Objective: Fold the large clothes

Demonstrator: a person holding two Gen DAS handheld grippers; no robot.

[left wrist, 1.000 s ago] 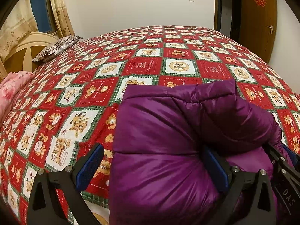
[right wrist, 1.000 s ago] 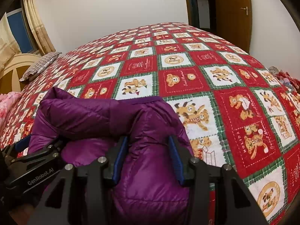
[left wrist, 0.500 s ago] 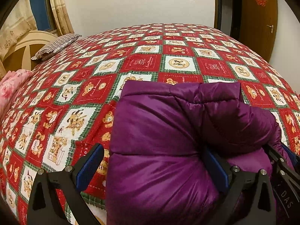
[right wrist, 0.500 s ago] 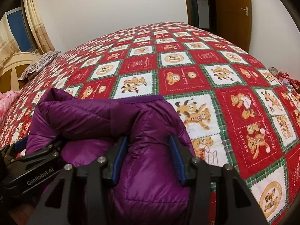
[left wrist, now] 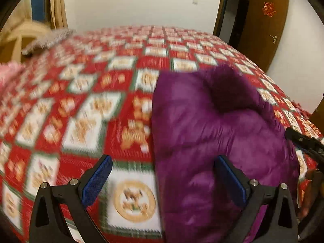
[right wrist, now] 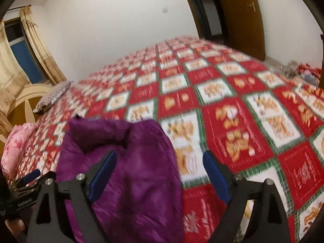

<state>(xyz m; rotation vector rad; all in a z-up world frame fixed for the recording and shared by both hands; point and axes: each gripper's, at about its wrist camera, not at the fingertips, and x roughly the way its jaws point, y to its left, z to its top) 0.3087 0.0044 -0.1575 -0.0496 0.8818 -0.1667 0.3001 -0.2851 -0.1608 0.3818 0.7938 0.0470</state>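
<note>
A purple puffer jacket (left wrist: 202,131) lies bunched on the red patchwork bedspread (left wrist: 81,121), with a dark fur trim on its far end. My left gripper (left wrist: 163,161) stands open above the jacket's left edge. Its right finger hangs over the fabric and its left finger over the bedspread. In the right wrist view the jacket (right wrist: 131,162) fills the lower left. My right gripper (right wrist: 160,156) has its jaws opening: the jacket's right edge lies between them, and the right pad stands clear over the bedspread (right wrist: 243,121). Both views are motion-blurred.
A striped pillow (right wrist: 52,95) and pink bedding (right wrist: 18,141) lie at the bed's left side by a wooden headboard. Curtains hang at the back left. A brown door (left wrist: 263,30) stands at the far right. Small items lie beyond the bed's right edge.
My right gripper's jaws have spread wide and let go of the jacket fold. Both grippers have drawn back and tilted up, so more of the wall shows. The left jaws stay wide.
</note>
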